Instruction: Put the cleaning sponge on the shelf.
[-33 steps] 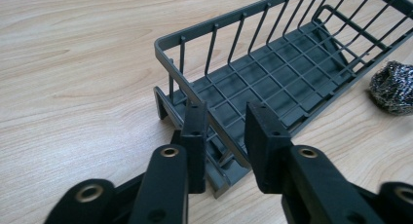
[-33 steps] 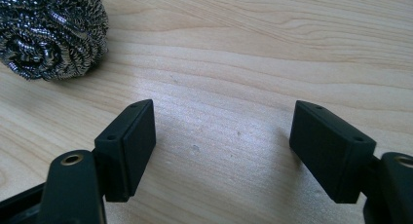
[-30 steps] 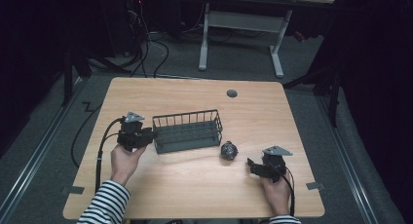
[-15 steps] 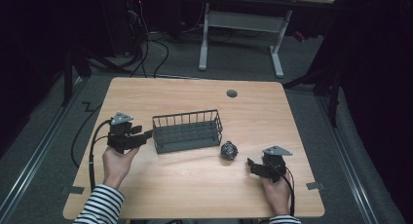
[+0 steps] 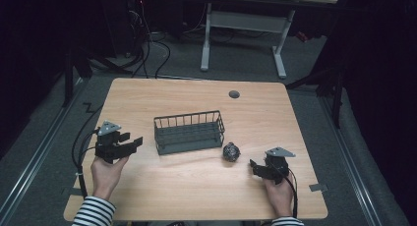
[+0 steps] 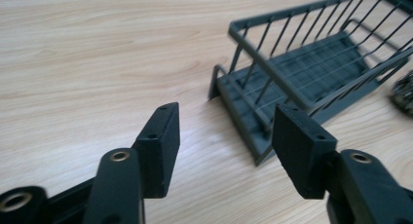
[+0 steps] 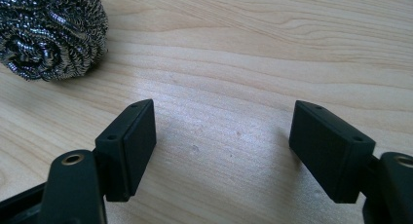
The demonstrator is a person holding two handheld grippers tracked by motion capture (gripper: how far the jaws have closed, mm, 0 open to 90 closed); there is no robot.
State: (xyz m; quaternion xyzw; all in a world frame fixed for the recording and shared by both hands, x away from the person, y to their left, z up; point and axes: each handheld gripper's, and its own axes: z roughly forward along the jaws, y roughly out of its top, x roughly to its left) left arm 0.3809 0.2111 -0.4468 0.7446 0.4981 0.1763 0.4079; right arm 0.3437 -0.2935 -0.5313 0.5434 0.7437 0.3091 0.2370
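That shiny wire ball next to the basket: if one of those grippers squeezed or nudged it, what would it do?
The steel wool scourer is loosely coiled wire, so it would probably squash and spring back rather than break. It looks airy, so likely light. Being roundish on the smooth table, a nudge might roll it a little.

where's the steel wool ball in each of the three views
High view: the steel wool ball lies right of centre on the table, just off the wire basket's right end.
Left gripper view: a sliver at the right edge, past the basket.
Right gripper view: top left corner, beyond the open jaws.
Shared landmark: the light wood tabletop.
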